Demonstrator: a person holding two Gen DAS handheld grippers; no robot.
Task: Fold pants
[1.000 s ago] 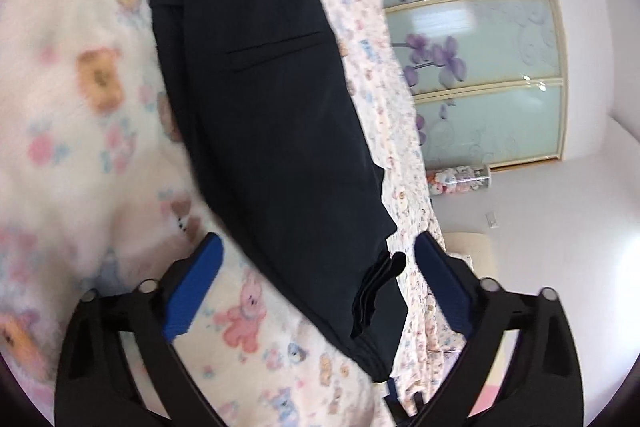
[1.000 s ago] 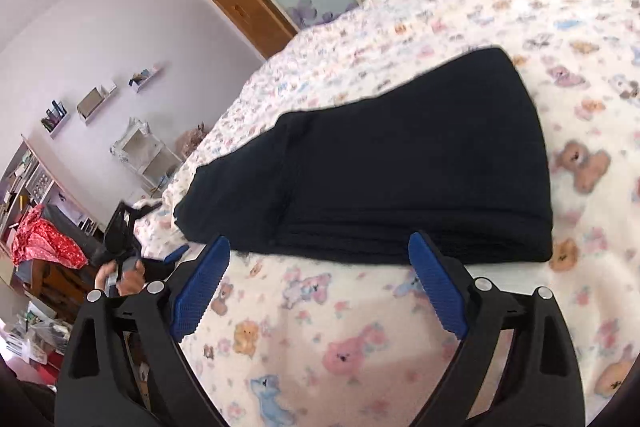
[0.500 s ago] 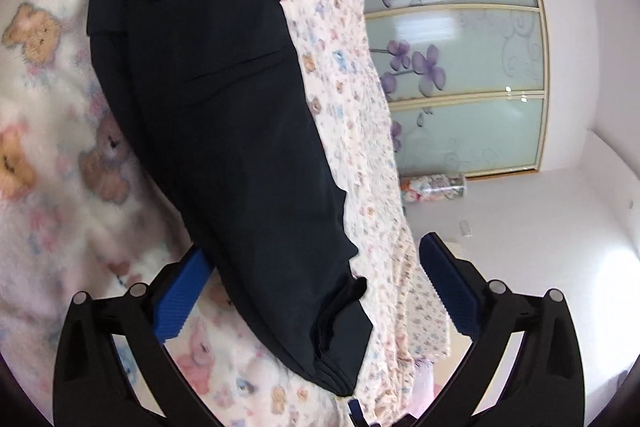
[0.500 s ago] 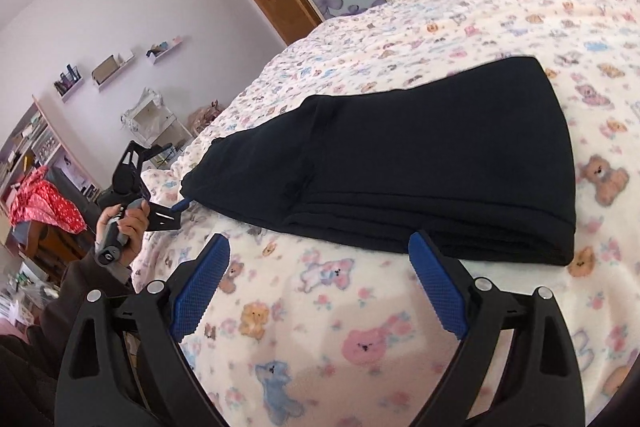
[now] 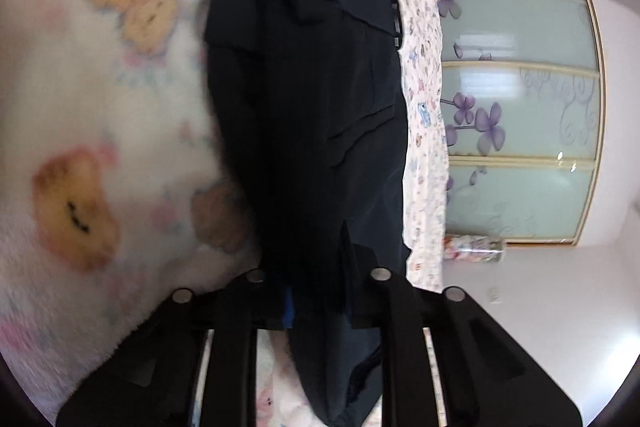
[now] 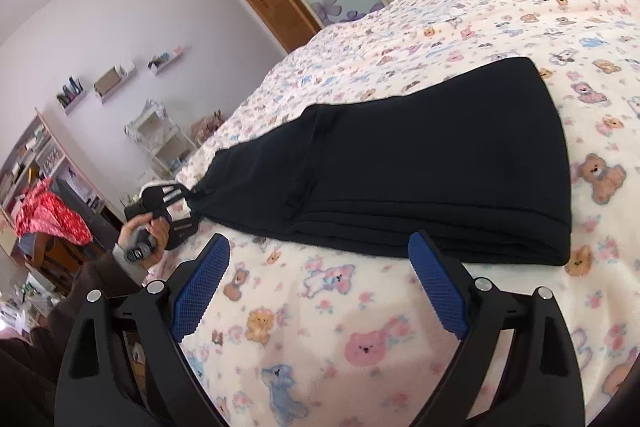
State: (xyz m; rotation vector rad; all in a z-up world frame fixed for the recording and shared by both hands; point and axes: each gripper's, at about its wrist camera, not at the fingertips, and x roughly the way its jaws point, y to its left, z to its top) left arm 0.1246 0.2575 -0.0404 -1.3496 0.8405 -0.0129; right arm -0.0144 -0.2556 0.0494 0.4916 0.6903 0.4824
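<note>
Dark folded pants (image 6: 420, 167) lie lengthwise on the bear-print blanket (image 6: 360, 331). In the left wrist view the pants (image 5: 312, 107) run away from me, the waistband and a back pocket at the far end. My left gripper (image 5: 320, 291) has its jaws closing on the near leg end, with fabric pinched between them. The right wrist view shows that left gripper (image 6: 186, 205), held by a person's hand (image 6: 146, 231), at the pants' narrow end by the bed's edge. My right gripper (image 6: 319, 243) stands open just short of the pants' long folded edge, with only blanket between its fingers.
The bed's edge drops off beside the pants' narrow end. Sliding wardrobe doors with purple flowers (image 5: 520, 115) and a wooden door (image 6: 272, 3) stand beyond the bed. Wall shelves (image 6: 108, 83) and a red cloth (image 6: 52, 215) are at the left.
My left gripper has gone from wide open to nearly shut on the pants' leg end and moved in over it. My right gripper has stayed open in about the same place.
</note>
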